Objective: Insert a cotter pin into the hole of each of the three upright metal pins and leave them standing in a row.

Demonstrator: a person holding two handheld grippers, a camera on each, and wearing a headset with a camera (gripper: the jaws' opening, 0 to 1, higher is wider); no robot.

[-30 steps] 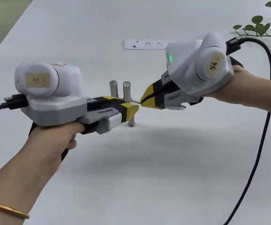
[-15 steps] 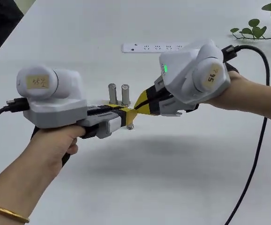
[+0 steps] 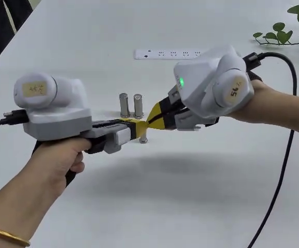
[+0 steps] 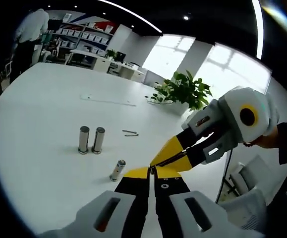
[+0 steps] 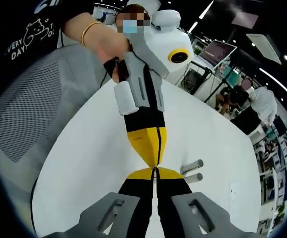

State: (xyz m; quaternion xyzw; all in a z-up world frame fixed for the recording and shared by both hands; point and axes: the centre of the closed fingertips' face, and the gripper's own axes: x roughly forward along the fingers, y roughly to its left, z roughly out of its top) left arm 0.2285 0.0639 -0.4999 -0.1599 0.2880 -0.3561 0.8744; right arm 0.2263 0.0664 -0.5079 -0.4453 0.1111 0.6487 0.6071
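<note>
Two steel pins (image 3: pixel 130 105) stand upright side by side on the white table (image 3: pixel 190 196). The foot of a third pin (image 3: pixel 143 139) shows just under the grippers; the same pin (image 4: pixel 117 170) looks tilted in the left gripper view. My left gripper (image 3: pixel 141 127) and right gripper (image 3: pixel 150 123) meet tip to tip above it, both with jaws together. A thin sliver of cotter pin (image 5: pixel 154 171) sits at the right gripper's (image 5: pixel 154 173) tips. The left gripper (image 4: pixel 152 172) shows nothing between its jaws. Two spare cotter pins (image 4: pixel 130 133) lie beyond the upright pins (image 4: pixel 91 140).
A white power strip (image 3: pixel 172 53) lies at the far side of the table, with a leafy plant (image 3: pixel 288 28) at the back right. The right gripper's black cable (image 3: pixel 286 155) hangs over the table's right part.
The two grippers have closed the small gap between their tips and now touch. The thin wire seen between them a second ago is hidden by the tips.
</note>
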